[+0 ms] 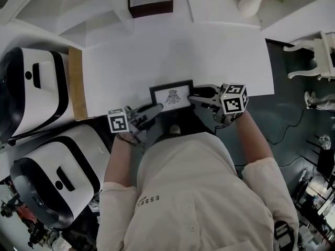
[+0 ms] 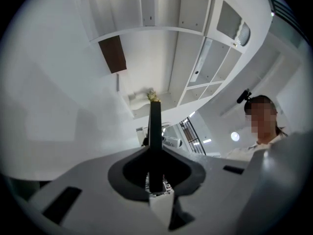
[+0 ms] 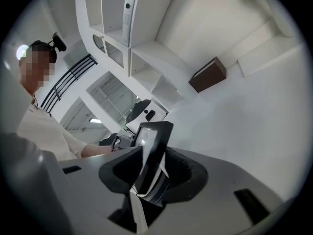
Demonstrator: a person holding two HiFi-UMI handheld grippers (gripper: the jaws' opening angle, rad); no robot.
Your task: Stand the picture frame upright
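The left gripper (image 1: 156,109) and right gripper (image 1: 194,96) each clamped a side of the black picture frame (image 1: 171,97) by the near edge of the white table (image 1: 131,56)

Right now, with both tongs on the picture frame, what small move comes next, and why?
Probably lower the picture frame until its bottom edge rests on the table: left tongs and right tongs pinch its sides, and it seems lifted.

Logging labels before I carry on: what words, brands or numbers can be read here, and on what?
"ESSE": on the person's shirt, running slantwise; any further letters and the smaller line beside it are too small to read.
Picture frame: a drawing only, no words.
Left marker cube, right marker cube: square patterns only, no text.
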